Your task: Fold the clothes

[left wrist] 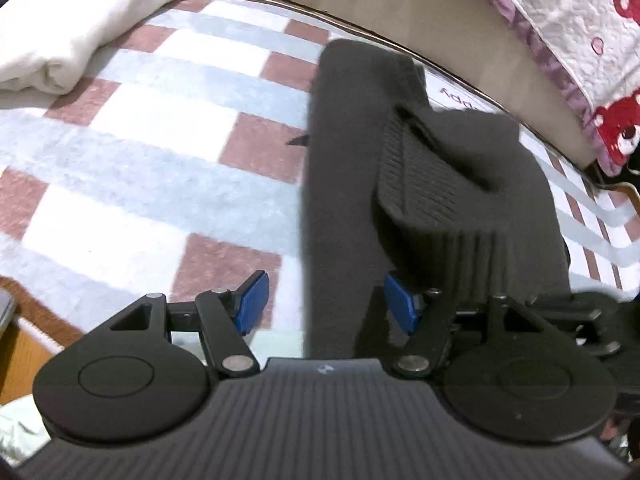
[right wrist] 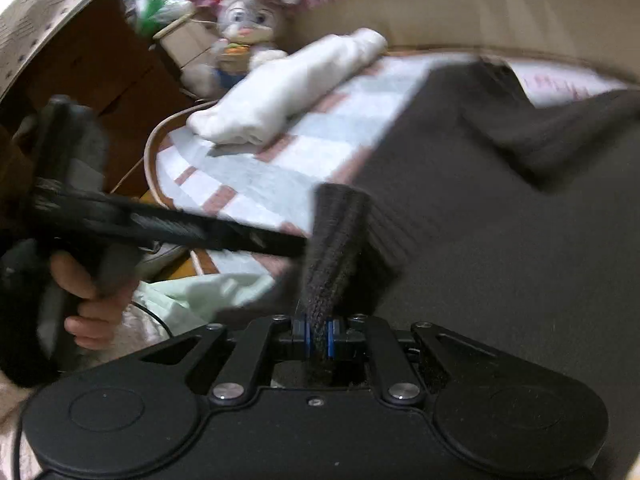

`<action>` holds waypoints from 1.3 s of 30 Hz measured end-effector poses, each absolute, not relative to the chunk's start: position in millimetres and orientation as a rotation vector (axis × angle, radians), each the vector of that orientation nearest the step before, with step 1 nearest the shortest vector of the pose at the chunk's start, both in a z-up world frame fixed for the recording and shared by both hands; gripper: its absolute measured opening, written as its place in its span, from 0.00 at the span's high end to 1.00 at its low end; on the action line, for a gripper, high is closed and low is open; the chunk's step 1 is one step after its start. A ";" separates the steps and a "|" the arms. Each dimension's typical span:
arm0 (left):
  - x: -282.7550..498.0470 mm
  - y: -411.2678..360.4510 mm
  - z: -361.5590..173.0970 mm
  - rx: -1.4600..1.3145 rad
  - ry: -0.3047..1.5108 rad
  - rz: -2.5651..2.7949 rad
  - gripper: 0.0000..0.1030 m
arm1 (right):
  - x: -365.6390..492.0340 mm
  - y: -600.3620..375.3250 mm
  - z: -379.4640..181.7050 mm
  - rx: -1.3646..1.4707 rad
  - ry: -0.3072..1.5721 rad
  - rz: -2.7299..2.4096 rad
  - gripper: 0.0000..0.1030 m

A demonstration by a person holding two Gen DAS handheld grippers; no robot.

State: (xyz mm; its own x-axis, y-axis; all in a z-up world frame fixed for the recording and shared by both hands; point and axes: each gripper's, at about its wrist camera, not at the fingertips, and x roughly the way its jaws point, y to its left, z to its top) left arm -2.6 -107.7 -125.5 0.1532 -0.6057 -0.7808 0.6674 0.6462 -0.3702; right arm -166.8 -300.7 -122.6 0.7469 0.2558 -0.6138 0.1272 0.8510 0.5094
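Right wrist view alone shows right fingers (right wrist: 318,339) pinching dark sweater (right wrist: 500,220); left fingers (left wrist: 326,304) spread.

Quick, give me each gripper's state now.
Left gripper: open, holding nothing.
Right gripper: shut on the dark sweater's ribbed hem.

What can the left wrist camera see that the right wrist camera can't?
Only the left wrist view shows the left tool wide open over the edge of the dark sweater, and a quilt with red bears.

Only the right wrist view shows the right tool shut on the sweater's ribbed hem, a stuffed bunny, and the person's hand holding the other tool.

Both show the sweater, the checkered blanket and the folded white cloth.
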 end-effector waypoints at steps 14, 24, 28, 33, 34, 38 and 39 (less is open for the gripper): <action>1.3 -99.2 -113.9 -0.118 1.073 -1.003 0.38 | -167.6 -305.2 -125.0 0.703 0.687 0.166 0.90; 7.7 -95.4 -114.3 -0.193 1.095 -1.016 0.38 | -144.7 -281.4 -138.1 0.475 0.798 0.132 0.90; -5.9 -101.9 -111.8 -0.180 1.084 -1.124 0.35 | -148.3 -287.9 -140.1 0.523 0.798 0.143 0.90; -19.0 -120.7 -125.8 -0.035 1.110 -1.086 0.38 | -153.1 -286.2 -141.6 0.524 0.791 0.154 0.89; -19.5 -123.6 -132.3 -0.010 1.129 -1.070 0.38 | -154.1 -284.9 -139.4 0.516 0.791 0.160 0.89; -19.6 -124.0 -139.0 0.021 1.129 -1.035 0.74 | -159.8 -288.8 -119.6 0.472 0.807 0.186 0.83; -20.6 -122.8 -137.8 0.015 1.118 -1.045 0.76 | -161.7 -294.0 -112.8 0.470 0.801 0.177 0.83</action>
State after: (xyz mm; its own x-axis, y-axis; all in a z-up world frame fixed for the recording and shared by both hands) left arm -20.6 -122.8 -137.8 0.0409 -0.6754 -0.7363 0.6891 0.5527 -0.4687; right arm -161.7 -294.0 -112.8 0.6880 0.3262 -0.6483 0.0233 0.8829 0.4690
